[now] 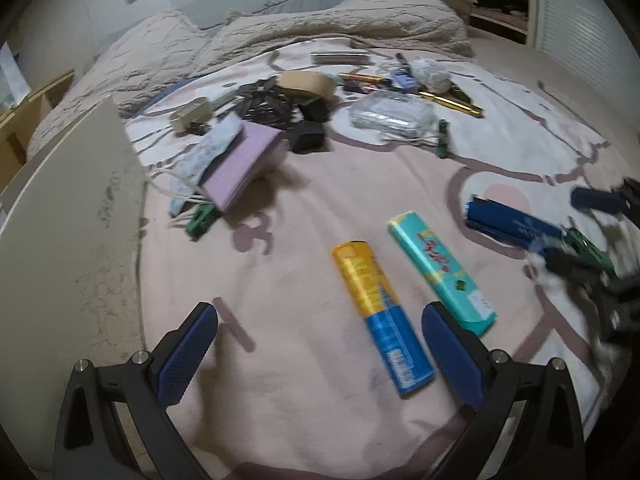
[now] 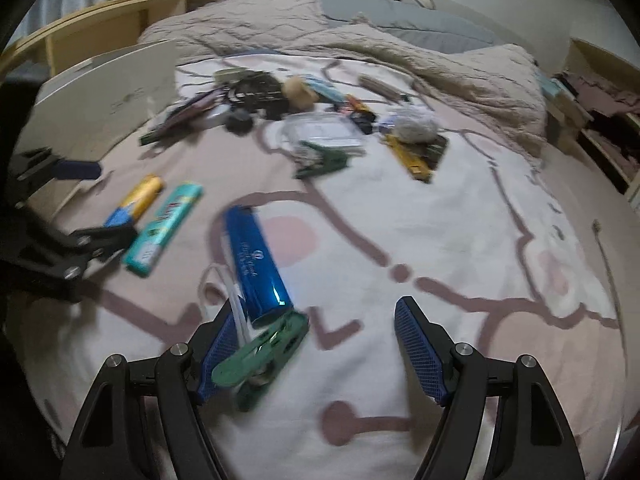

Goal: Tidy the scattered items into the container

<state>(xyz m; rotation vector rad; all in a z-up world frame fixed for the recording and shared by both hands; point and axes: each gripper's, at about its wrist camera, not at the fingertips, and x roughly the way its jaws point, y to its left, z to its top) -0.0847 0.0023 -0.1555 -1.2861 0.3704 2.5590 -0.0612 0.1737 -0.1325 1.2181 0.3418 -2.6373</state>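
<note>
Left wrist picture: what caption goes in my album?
Open left gripper hovering around a yellow-and-blue tube on a cluttered pink bedspread.

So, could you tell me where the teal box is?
The teal box lies on the bedspread, between the yellow-and-blue tube and the blue box.

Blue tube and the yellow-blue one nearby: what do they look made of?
Blue tube: glossy foil or metallic-coated card, judging by its bright glint; the blur leaves it open. Yellow-blue tube: printed packaging, slightly shiny, likely plastic film or card.

Left gripper (image 1: 320, 344) jaws wide over yellow-blue tube (image 1: 382, 318); teal tube (image 1: 440, 270) beside it
</note>
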